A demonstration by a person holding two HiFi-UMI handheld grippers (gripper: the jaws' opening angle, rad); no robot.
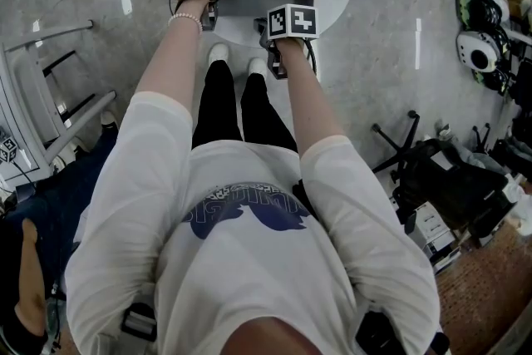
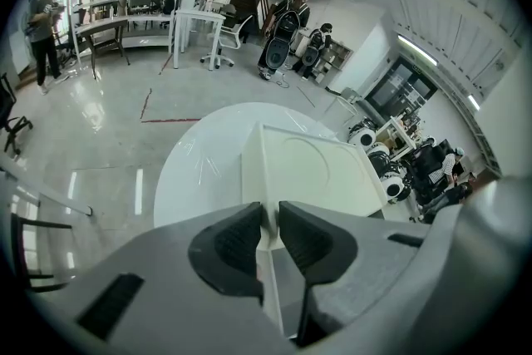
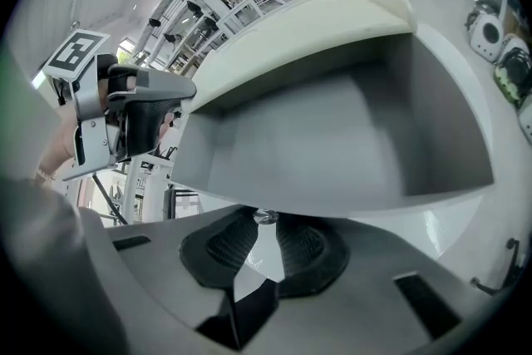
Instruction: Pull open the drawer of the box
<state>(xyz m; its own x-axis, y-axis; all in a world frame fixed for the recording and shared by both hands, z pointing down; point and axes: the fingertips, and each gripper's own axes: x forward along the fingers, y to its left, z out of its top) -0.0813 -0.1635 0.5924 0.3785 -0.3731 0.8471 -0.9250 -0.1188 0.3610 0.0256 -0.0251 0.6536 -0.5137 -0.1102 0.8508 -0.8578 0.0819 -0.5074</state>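
- Left claw [image 2: 268, 233]: I am holding it closed on the near upright edge of the box [image 2: 309, 169]. The cream edge is sitting in the narrow slot between the two ribbed pads.
- Right claw [image 3: 264, 241]: I am pinching its jaws together on the small metal knob [image 3: 265, 217] at the drawer's front. The knob is showing right at the tips.
- Drawer [image 3: 332, 137]: it is standing drawn out from under the box's cream top, with its grey inside open to view and nothing showing in it.
- Box and table [image 2: 195, 170]: the box is resting on the round white table, directly ahead of me, and the head view is showing both claws reaching to it.
- Handling, as I am judging it: the box is looking light, stiff and smooth-walled, so it is likely to slide on the glossy top unless I am bracing it.
- The knob is the one proper hold, but it is small and slick. A pull along the drawer's own line should suit it, since a skewed tug may slip the tips off or jam the drawer.
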